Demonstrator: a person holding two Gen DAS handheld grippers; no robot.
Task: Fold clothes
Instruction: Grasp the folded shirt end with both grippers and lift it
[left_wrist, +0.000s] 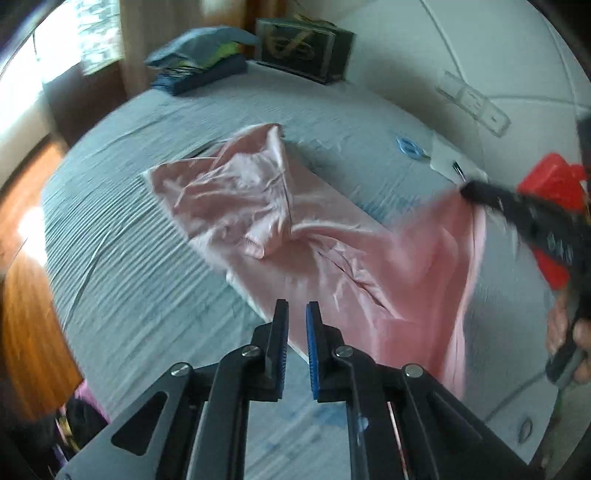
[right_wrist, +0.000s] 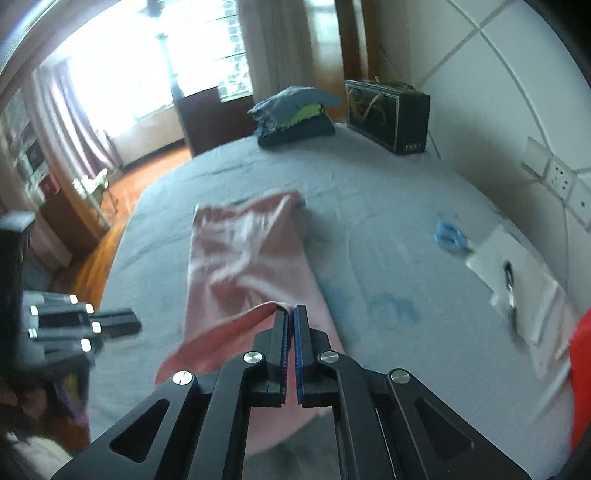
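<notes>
A pink satin garment (left_wrist: 295, 229) lies crumpled across the grey bedspread (left_wrist: 147, 288). My left gripper (left_wrist: 297, 310) is open and empty, hovering just above the garment's near edge. My right gripper (right_wrist: 290, 314) is shut on a corner of the pink garment (right_wrist: 243, 266) and lifts it off the bed. The right gripper also shows in the left wrist view (left_wrist: 469, 190) at the right, holding up the cloth's raised corner. The left gripper shows blurred at the left of the right wrist view (right_wrist: 122, 325).
A pile of folded dark clothes (left_wrist: 201, 66) and a dark box (left_wrist: 306, 48) stand at the bed's far end. Blue scissors (right_wrist: 448, 234), white paper with a pen (right_wrist: 509, 284) lie by the wall. Wooden floor (left_wrist: 26, 295) lies left of the bed.
</notes>
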